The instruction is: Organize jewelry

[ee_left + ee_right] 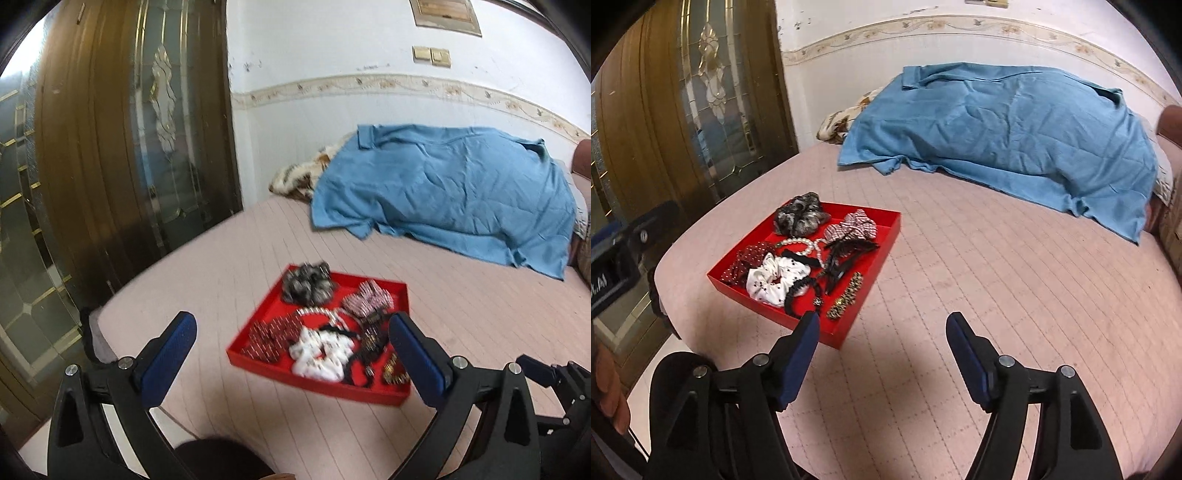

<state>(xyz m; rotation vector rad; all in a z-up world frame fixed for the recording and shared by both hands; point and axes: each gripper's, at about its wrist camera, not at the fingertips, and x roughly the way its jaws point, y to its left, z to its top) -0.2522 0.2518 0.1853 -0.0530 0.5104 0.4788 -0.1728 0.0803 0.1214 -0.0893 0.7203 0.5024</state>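
Observation:
A red tray (pixel 255 363) (pixel 746 295) sits on the pink mattress near its front left corner. It holds a grey furry scrunchie (pixel 308 284) (pixel 799 216), a red-white bow (pixel 365 301) (pixel 855 227), a pearl strand (pixel 801 243), a dark red dotted scrunchie (pixel 271 338) (pixel 746 264), a white scrunchie (pixel 321 356) (pixel 774 280), black hair pieces (pixel 838 264) and a leopard clip (pixel 846 295). My left gripper (pixel 291 328) is open and empty above the tray's near side. My right gripper (pixel 882 321) is open and empty, just right of the tray's near corner.
A blue cloth (pixel 454 192) (pixel 1008 129) covers a heap at the mattress's far side. A wood and glass door (pixel 129 129) (pixel 683 110) stands at the left. The mattress edge (pixel 665 258) drops off left of the tray.

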